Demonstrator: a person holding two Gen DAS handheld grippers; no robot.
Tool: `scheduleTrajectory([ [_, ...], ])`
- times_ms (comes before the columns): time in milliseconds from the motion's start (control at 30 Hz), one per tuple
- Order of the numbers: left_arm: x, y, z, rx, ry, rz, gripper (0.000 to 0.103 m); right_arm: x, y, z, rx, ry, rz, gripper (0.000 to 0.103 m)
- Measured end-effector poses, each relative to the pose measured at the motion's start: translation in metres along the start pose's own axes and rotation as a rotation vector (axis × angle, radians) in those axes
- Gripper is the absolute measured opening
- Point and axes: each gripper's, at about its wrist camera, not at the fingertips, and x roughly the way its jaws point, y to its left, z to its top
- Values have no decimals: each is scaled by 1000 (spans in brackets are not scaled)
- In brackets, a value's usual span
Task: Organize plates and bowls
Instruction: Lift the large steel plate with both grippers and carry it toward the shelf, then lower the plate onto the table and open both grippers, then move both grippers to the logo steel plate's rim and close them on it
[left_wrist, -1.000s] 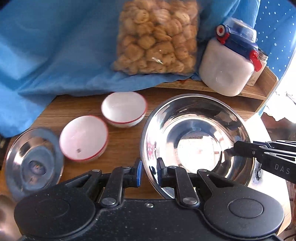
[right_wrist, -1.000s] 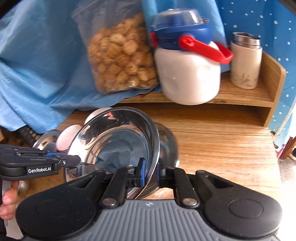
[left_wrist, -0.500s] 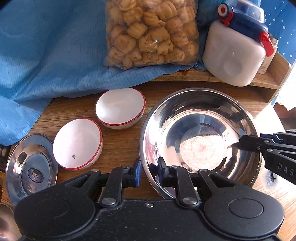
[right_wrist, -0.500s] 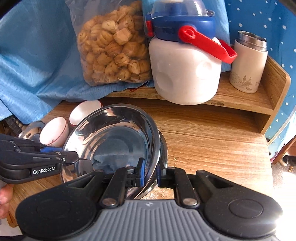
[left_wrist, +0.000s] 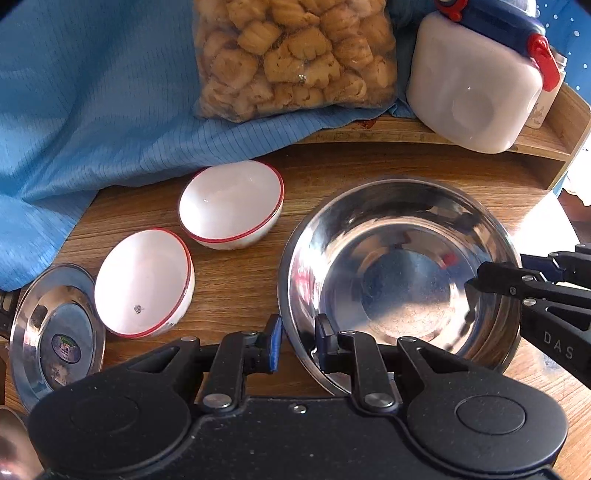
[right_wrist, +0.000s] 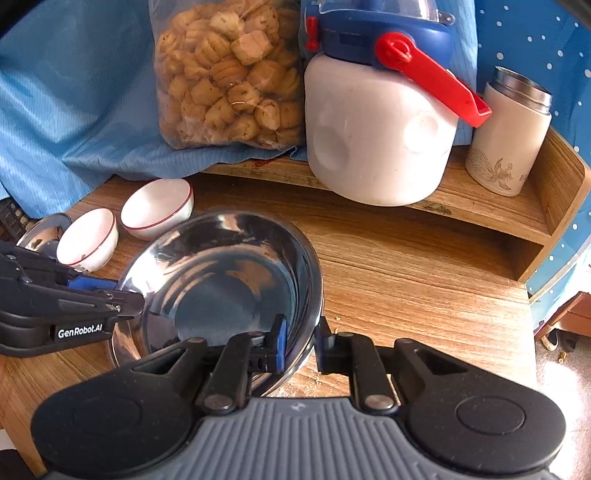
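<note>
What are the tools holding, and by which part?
Steel bowl, by its rim, opposite sides. Right tool: jaws opening, pads off the rim. Left tool: rim between its jaws, grip cannot be told.

"GenRobot.AI" on left hand-held gripper (right_wrist: 130, 301), "DAS" on right hand-held gripper (left_wrist: 471, 284)

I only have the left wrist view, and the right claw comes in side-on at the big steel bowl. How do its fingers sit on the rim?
Observer: The right claw straddles the near rim of the steel bowl, one finger inside and one outside. Its jaws are opening and the pads are not pressing.
Operator: Any free table to the right of the bowl?
Observer: Yes, the wooden table is bare from the bowl to its right edge.
Operator: What is that sliver behind the jug on the shelf?
Observer: A white canister with a steel lid, upright beside the white jug.
</note>
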Motion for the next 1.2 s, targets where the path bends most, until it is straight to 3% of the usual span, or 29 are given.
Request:
scheduleTrajectory([
  [133, 1, 0, 1, -5, 1, 5, 21, 2, 3, 1, -25, -4, -2, 22],
  [200, 1, 1, 1, -7, 3, 3, 21, 3, 5, 2, -34, -4, -8, 30],
  [333, -3, 4, -1, -22, -4, -4, 42, 6, 3, -1, -26, 12, -8, 31],
  [400, -6, 7, -2, -35, -11, -14, 44, 5, 2, -2, -22, 19, -12, 43],
  [467, -10, 11, -4, -47, -20, -24, 52, 2, 0, -3, -11, 16, -19, 52],
  [533, -16, 15, -6, -62, -35, -29, 72, -5, -2, -5, 7, 14, -26, 59],
  [600, -25, 20, -8, -80, -57, -30, 81, -12, -4, -7, 27, 10, -28, 73],
  [633, -30, 22, -9, -88, -69, -30, 85, -16, -4, -8, 38, 6, -27, 76],
  [700, -40, 27, -8, -99, -90, -36, 90, -21, -5, -10, 63, -2, -23, 96],
  [767, -52, 35, -7, -108, -120, -33, 97, -24, -6, -12, 94, -9, -28, 102],
  [800, -58, 40, -7, -115, -133, -29, 102, -26, -6, -13, 104, -9, -34, 102],
  [933, -78, 70, -7, -195, -168, -61, 102, -28, 5, -12, 106, -17, -71, 103],
  [1033, -86, 109, -17, -368, -191, -152, 102, -31, 21, -8, 89, -40, -59, 103],
  [1133, -87, 148, -28, -527, -189, -184, 102, -33, 41, -1, 78, -42, -12, 103],
  [1200, -90, 170, -35, -572, -209, -150, 102, -33, 53, 5, 98, -19, 62, 103],
])
